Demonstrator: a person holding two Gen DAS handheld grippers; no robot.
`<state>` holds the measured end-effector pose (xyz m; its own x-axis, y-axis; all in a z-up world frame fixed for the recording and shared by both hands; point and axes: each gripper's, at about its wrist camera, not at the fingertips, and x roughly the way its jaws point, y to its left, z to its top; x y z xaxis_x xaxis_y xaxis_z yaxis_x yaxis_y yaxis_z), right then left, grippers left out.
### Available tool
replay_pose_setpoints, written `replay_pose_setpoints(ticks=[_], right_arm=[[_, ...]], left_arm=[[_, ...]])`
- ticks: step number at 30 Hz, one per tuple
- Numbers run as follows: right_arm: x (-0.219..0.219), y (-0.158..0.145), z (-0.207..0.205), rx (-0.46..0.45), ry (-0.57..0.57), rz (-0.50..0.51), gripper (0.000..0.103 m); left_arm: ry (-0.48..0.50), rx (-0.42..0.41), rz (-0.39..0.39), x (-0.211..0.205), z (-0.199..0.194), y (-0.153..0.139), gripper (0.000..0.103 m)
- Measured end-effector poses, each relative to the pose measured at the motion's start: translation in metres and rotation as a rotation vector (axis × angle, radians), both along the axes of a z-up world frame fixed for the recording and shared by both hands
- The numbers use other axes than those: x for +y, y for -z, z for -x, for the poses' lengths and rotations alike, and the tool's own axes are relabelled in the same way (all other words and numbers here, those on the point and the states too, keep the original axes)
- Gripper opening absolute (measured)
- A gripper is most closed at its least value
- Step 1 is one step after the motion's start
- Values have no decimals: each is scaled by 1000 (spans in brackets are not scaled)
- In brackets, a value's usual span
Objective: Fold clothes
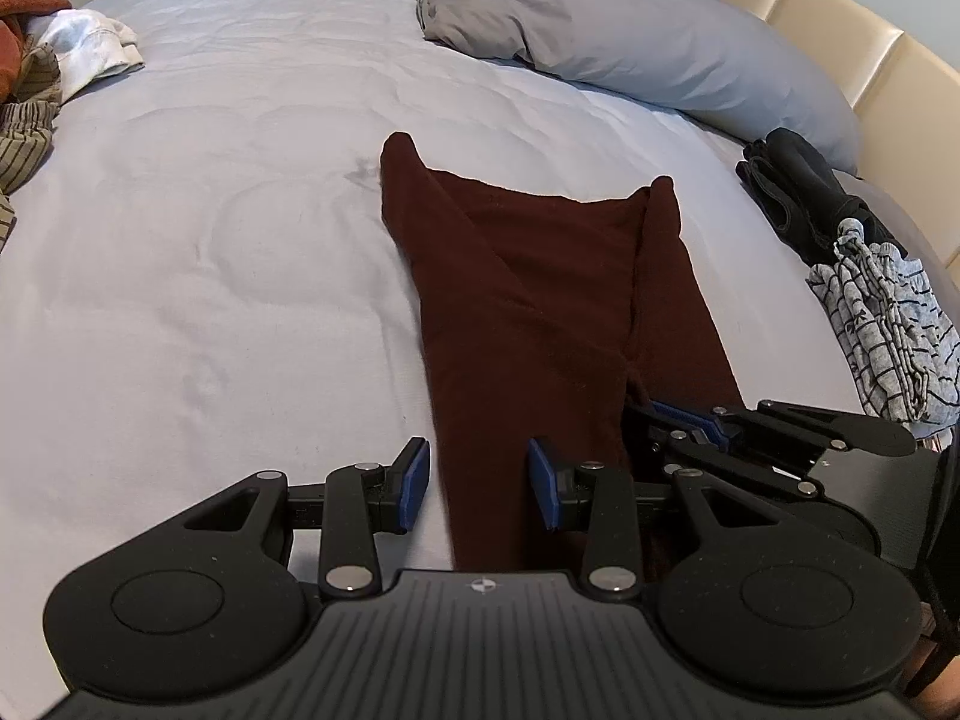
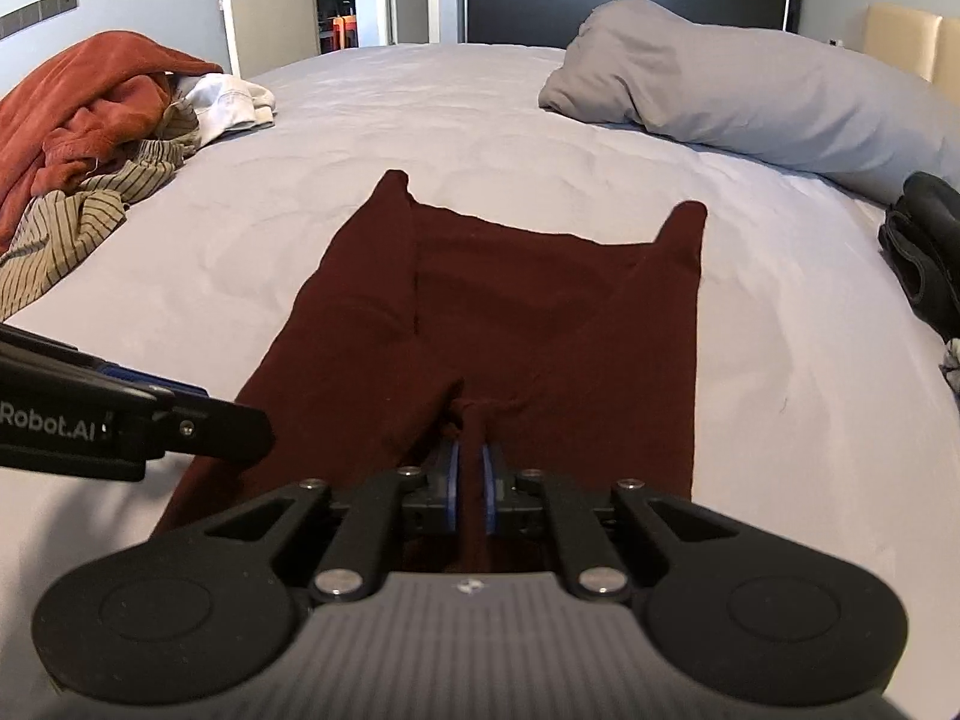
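Garment (image 2: pixel 510 300) on bed (image 2: pixel 420 120) (centre); pillow (image 2: pixel 750 102) behind right.

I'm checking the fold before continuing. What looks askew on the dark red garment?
The dark red garment isn't square: its two far corners poke up as uneven points, and the left folded flap runs diagonally. The right gripper pinches a bunched ridge at the near edge.

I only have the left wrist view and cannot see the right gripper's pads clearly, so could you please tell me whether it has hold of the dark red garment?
Observer: Yes, the right gripper is shut on a pinched ridge of the dark red garment.
Operator: Thank you. What is in the far left pile?
Observer: A big orange garment lies on top of the striped one.
Operator: Anything beyond the bed?
Observer: A white door beside an open doorway.
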<state>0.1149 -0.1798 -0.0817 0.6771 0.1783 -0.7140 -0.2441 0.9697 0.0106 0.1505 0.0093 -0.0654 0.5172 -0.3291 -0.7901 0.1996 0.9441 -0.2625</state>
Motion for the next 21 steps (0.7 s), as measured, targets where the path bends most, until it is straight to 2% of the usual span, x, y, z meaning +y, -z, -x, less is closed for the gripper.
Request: replay_pose_setpoints(ticks=[2, 3, 4, 9, 11, 12, 13, 17, 21], right_arm=[[0, -1, 2, -1, -11, 1, 15], [-1, -3, 2, -1, -15, -7, 20], [-4, -6, 3, 0, -13, -18, 31], [-28, -26, 6, -27, 63, -80, 34], [-38, -32, 1, -39, 100, -84, 33], [-42, -34, -1, -41, 116, -82, 29], [-46, -35, -8, -37, 128, -73, 20], [-60, -31, -41, -33, 147, -48, 10], [-71, -28, -78, -43, 148, -54, 8]], left_arm=[[3, -5, 1, -1, 1, 0, 34], [4, -8, 4, -1, 2, -1, 34], [5, -11, 9, 0, 2, -2, 34], [-4, -23, 22, 3, -2, -5, 34], [-8, -21, 23, 3, -6, -5, 34], [-9, -21, 23, 3, -8, -4, 34], [-9, -21, 24, 3, -10, -4, 34], [-7, -31, 31, -1, -25, -4, 34], [-8, -64, 31, -4, -52, -8, 34]])
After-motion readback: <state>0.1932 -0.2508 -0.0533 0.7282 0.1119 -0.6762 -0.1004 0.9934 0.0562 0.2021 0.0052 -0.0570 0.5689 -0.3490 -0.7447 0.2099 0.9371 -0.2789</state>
